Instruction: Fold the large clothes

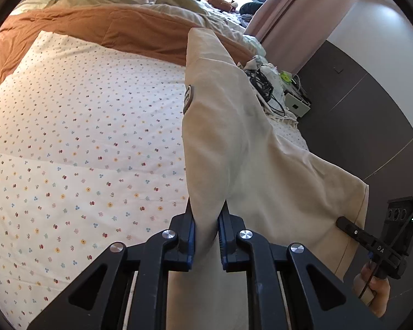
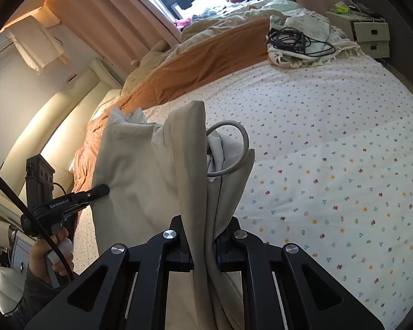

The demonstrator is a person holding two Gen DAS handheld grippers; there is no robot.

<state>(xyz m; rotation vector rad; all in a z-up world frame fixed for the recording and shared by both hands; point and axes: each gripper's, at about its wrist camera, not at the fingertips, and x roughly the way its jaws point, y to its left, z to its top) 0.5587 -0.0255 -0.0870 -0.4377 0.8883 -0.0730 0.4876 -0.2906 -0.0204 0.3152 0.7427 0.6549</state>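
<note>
A large cream garment point(image 1: 234, 143) of soft, matte cloth hangs bunched in the air above a bed point(image 1: 82, 143), held up at two places. A round grey patch point(image 1: 188, 97) sits on its sleeve, and a pale drawstring point(image 2: 234, 148) curls in a loop near its folds. The left tongs point(image 1: 206, 233) are nearly closed, pinching a fold of the garment between blue pads; the right tongs point(image 2: 203, 236) are likewise clamped on a thick gather of it. The bed wears a white sheet dotted with small flowers, with a rumpled orange quilt point(image 1: 82, 24) behind. Pinkish curtains point(image 1: 297, 13) frame a bright window, and tangled black cables point(image 2: 294, 41) lie on a fringed cloth.
</note>
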